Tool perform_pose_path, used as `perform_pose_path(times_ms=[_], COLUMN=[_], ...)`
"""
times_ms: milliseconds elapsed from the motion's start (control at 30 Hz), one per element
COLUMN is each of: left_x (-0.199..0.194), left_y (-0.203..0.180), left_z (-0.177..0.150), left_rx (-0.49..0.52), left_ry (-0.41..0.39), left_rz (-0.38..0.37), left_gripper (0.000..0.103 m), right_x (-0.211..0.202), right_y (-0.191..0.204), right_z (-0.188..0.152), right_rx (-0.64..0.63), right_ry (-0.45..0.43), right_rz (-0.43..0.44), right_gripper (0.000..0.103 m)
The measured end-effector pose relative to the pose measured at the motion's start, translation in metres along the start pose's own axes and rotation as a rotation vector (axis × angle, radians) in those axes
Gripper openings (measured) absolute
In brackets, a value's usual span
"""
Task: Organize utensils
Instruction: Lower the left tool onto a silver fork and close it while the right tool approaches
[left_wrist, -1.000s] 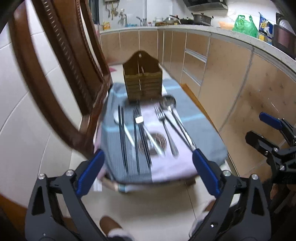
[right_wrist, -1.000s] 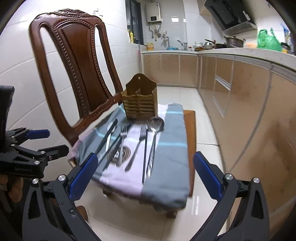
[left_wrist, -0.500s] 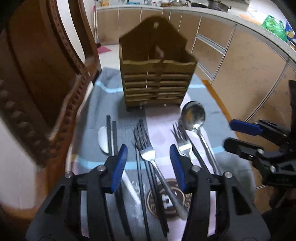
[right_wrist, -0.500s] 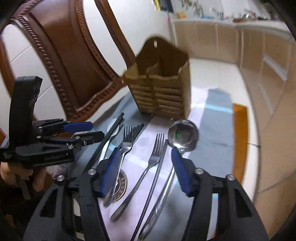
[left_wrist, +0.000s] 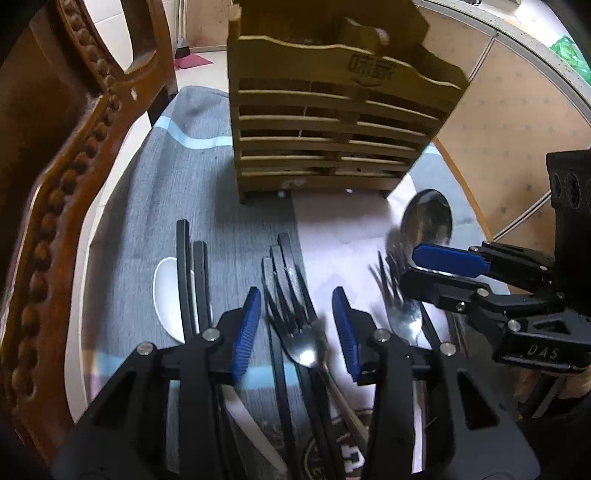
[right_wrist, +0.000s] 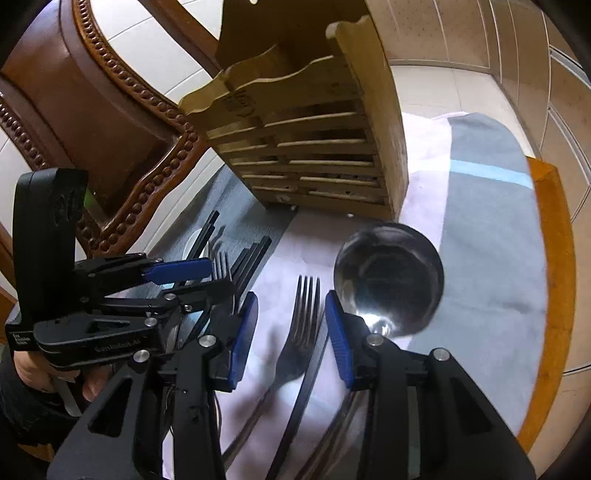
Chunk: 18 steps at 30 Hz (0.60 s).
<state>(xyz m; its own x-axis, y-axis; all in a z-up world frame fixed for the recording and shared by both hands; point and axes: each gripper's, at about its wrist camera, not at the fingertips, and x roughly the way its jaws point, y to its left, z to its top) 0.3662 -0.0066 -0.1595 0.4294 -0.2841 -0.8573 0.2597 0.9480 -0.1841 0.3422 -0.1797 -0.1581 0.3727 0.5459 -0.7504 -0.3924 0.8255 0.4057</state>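
Observation:
Several utensils lie on a grey and pink cloth (left_wrist: 177, 184) in front of a slatted wooden holder (left_wrist: 332, 122) (right_wrist: 306, 147). My left gripper (left_wrist: 295, 328) hangs just over a steel fork (left_wrist: 301, 347) that lies on black chopsticks (left_wrist: 286, 266). Its jaws are closing, with the fork between them and the pads clear of it. My right gripper (right_wrist: 291, 332) straddles a second fork (right_wrist: 304, 314), jaws closing too, pads apart from it. A large steel ladle (right_wrist: 388, 280) lies just right of that fork. Each gripper shows in the other's view: the right (left_wrist: 424, 273), the left (right_wrist: 199, 278).
A white spoon (left_wrist: 166, 291) and another pair of black chopsticks (left_wrist: 188, 277) lie at the left of the cloth. The carved wooden chair back (left_wrist: 74, 147) rises close on the left. Kitchen cabinets (left_wrist: 517, 110) and tiled floor (right_wrist: 443, 85) lie beyond.
Both grippers have come down and forward to just above the cutlery. Their jaws have narrowed from wide open to a fork's width apart.

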Motion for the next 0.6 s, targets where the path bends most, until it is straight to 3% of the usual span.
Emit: perform_pose_path(times_ms=[267, 433, 467, 600], left_x=[0.014, 0.008, 0.008, 0.011], left_y=[0.009, 0.012, 0.012, 0.013], left_z=[0.007, 0.011, 0.01, 0.011], left_rx=[-0.03, -0.031, -0.027, -0.039], left_ry=[0.02, 0.007, 0.008, 0.009], left_rz=[-0.011, -0.027, -0.03, -0.048], left_gripper=[0.038, 0.025, 0.024, 0.023], right_x=[0.013, 0.018, 0.019, 0.018], right_y=[-0.009, -0.01, -0.01, -0.008], right_z=[0.008, 0.009, 0.008, 0.006], right_rx=[0.012, 0.011, 0.011, 0.005], right_ry=[0.034, 0.051, 0.054, 0.054], right_rz=[0.033, 0.05, 0.052, 0.048], right_gripper=[0.037, 0.022, 0.017, 0.011])
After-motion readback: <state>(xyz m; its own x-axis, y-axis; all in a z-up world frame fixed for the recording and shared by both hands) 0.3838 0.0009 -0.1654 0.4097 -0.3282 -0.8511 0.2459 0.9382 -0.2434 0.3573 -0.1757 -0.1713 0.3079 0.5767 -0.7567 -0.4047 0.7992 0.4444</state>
